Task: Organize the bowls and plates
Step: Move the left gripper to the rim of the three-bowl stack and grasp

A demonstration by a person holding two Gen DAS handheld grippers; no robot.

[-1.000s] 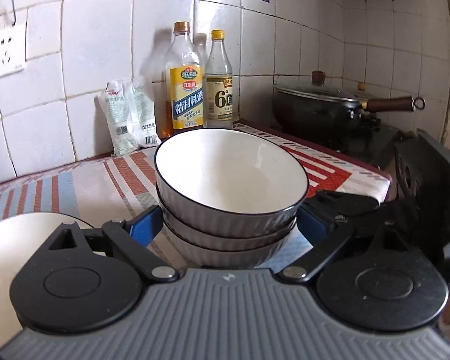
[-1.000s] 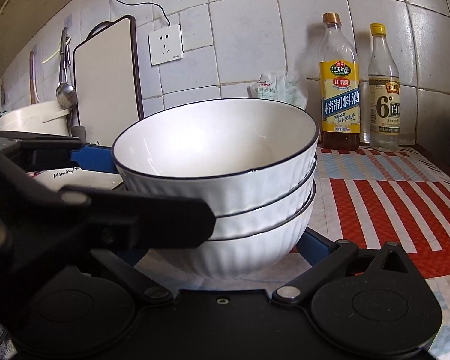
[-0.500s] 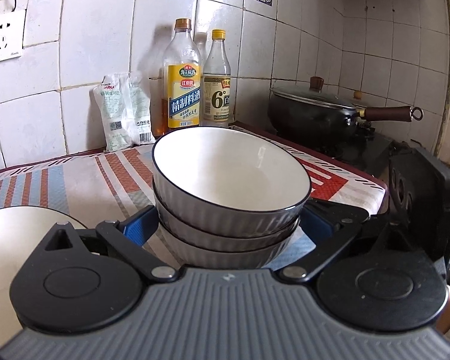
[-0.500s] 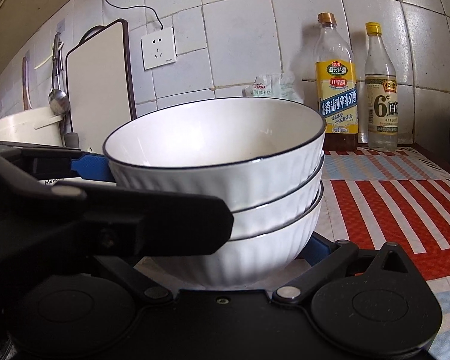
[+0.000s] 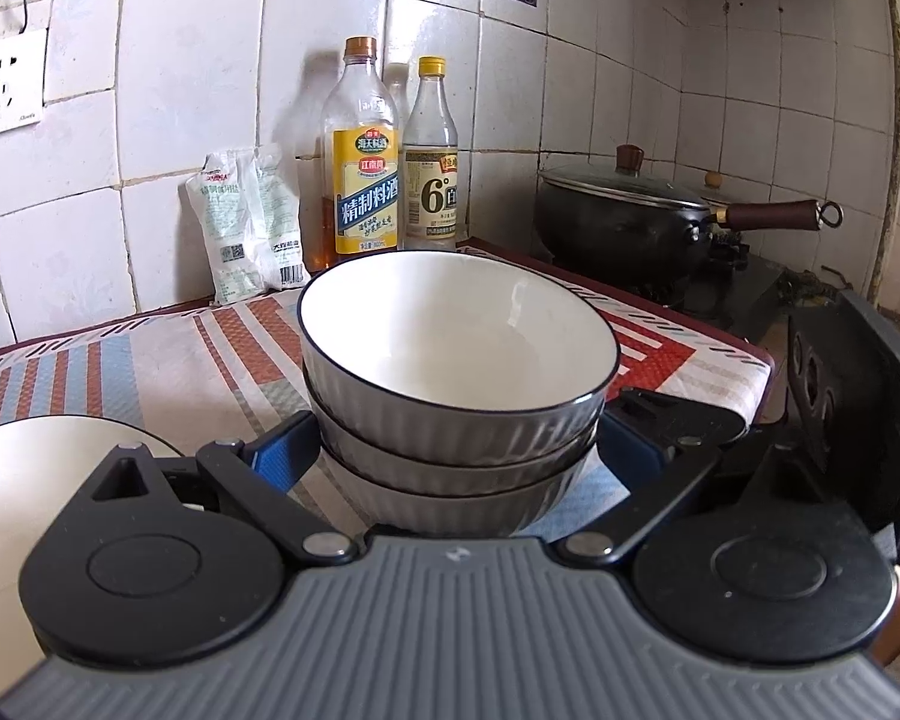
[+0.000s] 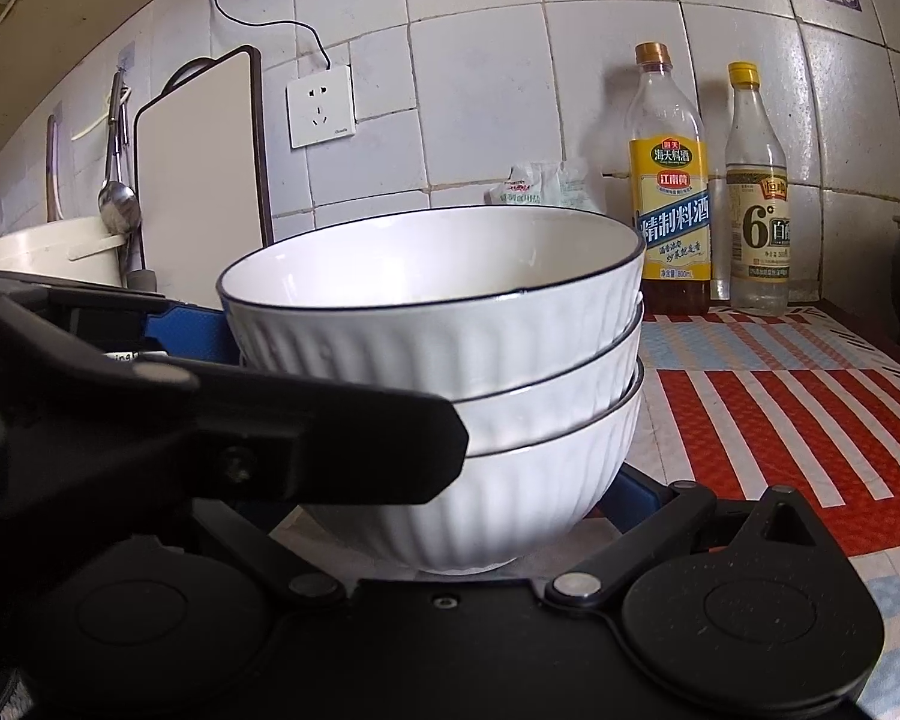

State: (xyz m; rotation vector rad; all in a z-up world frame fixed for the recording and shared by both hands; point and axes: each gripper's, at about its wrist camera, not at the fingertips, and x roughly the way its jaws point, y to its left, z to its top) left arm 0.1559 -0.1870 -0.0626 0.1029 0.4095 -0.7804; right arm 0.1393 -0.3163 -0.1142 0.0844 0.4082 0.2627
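A stack of three white ribbed bowls [image 5: 457,384] with dark rims stands between both pairs of blue-padded fingers. My left gripper [image 5: 456,450] is shut on the stack's lower bowls from either side. My right gripper [image 6: 426,414] clasps the same stack [image 6: 438,360] from another side. The left gripper's black body crosses the right wrist view at the left. A white plate [image 5: 24,480] lies at the left of the stack on the striped mat.
Two bottles [image 5: 363,162] [image 5: 431,162] and a white packet [image 5: 249,222] stand at the tiled wall behind. A black lidded wok [image 5: 624,222] sits on the stove at the right. A cutting board [image 6: 204,180] and white tub [image 6: 54,246] stand at the left.
The stack sits a little higher against the background than before, and both grippers have moved with it. The grip has not changed.
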